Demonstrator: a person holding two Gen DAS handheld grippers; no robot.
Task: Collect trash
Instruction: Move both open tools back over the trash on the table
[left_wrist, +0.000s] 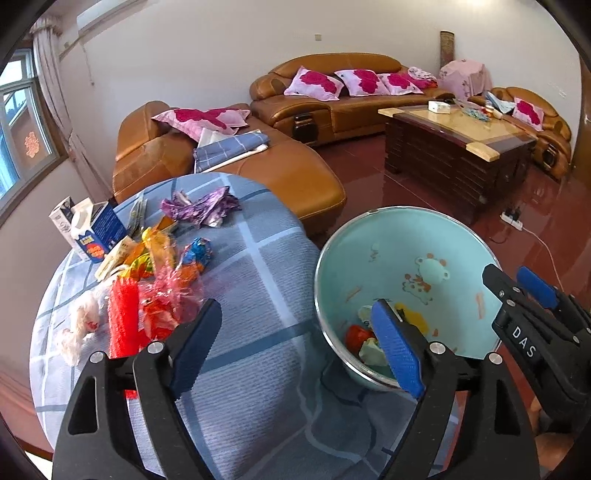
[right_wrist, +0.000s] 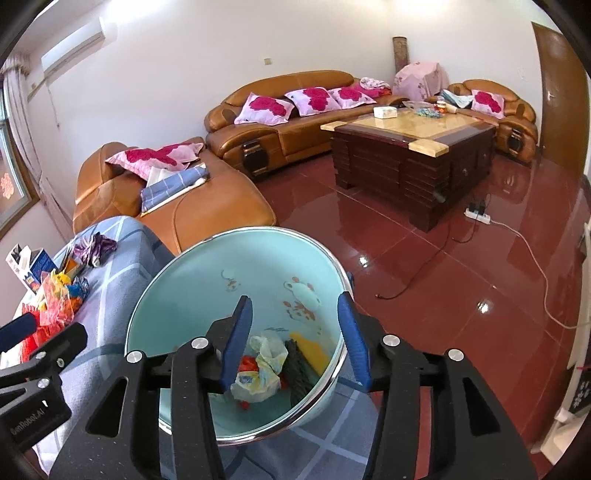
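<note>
1. Hovering over a round table (left_wrist: 258, 266) covered with a blue checked cloth, the left gripper (left_wrist: 295, 347) has its blue-padded fingers (left_wrist: 397, 350) spread wide with nothing between them; one finger sits above the cloth and the other overlaps the near side of a basin.
2. The basin (left_wrist: 406, 236), pale turquoise inside with a metal rim, stands at the table's right edge. At its bottom lies collected trash (right_wrist: 264, 365): a crumpled whitish wrapper, something red, a yellow piece and a dark ridged piece.
3. The right gripper (right_wrist: 295, 343) is held over the basin's mouth, its fingers (right_wrist: 352, 339) parted and gripping nothing. One finger is over the inside of the basin, the other by its right rim.
4. More trash is still on the cloth, to the left of the basin: a heap of crinkly orange, pink and red wrappers (left_wrist: 162, 280), a blue foil wrapper (left_wrist: 197, 253), a purple foil wrapper (left_wrist: 201, 206) farther back, white crumpled bits (left_wrist: 79, 325) nearest the left edge, and an opened blue and white carton (left_wrist: 92, 229) behind the heap.
5. Beyond the table stand tan leather sofas (left_wrist: 332, 99) with pink flowered cushions and a dark wooden coffee table (left_wrist: 454, 147) on a glossy red floor.
</note>
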